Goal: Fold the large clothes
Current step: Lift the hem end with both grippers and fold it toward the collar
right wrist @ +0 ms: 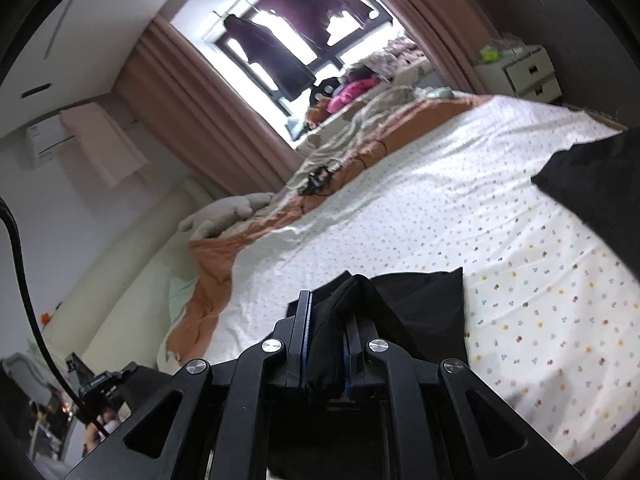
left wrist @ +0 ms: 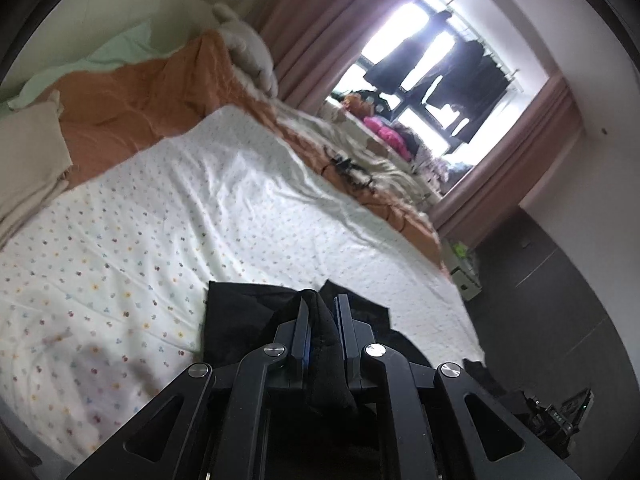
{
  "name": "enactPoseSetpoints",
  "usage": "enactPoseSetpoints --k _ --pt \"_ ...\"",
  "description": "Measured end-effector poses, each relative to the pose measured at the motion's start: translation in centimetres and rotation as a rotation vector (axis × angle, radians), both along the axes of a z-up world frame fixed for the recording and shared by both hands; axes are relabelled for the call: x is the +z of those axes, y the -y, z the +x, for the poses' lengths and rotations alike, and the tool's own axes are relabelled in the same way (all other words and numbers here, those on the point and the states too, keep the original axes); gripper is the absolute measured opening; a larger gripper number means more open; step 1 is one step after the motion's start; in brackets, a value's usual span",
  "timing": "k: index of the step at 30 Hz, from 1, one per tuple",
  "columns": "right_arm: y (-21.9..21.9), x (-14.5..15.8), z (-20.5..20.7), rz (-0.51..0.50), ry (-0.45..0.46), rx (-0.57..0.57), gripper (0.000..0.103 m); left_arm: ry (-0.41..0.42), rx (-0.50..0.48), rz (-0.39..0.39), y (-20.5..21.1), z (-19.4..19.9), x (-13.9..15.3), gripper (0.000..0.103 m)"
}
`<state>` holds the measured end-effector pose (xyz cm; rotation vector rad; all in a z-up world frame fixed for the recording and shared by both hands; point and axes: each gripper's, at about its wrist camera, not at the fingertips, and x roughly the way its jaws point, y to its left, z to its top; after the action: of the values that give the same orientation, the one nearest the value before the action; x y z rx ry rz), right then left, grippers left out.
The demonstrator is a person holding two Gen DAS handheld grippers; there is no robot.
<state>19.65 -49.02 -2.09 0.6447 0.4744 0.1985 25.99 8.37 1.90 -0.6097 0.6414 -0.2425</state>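
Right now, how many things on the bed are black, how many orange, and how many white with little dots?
Black: 1, the black garment, pinched by the left hand-held gripper and the right hand-held gripper
Orange: 1, the orange blanket
White with dots: 1, the dotted sheet
Total: 3

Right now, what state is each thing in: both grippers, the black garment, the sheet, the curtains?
left gripper: shut on the black garment
right gripper: shut on the black garment
black garment: bunched between both jaws, hanging over the bed
floral sheet: spread flat, lightly wrinkled
orange blanket: rumpled, pushed toward the headboard
curtains: drawn open
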Motion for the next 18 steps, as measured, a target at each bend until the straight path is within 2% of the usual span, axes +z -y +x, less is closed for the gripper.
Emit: enactPoseSetpoints --k 11,18 --pt "0.3 -5.0 9.1 -0.021 -0.157 -0.016 0.011 -0.146 0.011 0.012 0.5 8.5 -5.3 0.01" --pt "0.2 -7.4 13.9 -0.075 -0.262 -0.029 0.012 -0.251 -0.01 0.064 1.3 13.2 -8.6 0.012"
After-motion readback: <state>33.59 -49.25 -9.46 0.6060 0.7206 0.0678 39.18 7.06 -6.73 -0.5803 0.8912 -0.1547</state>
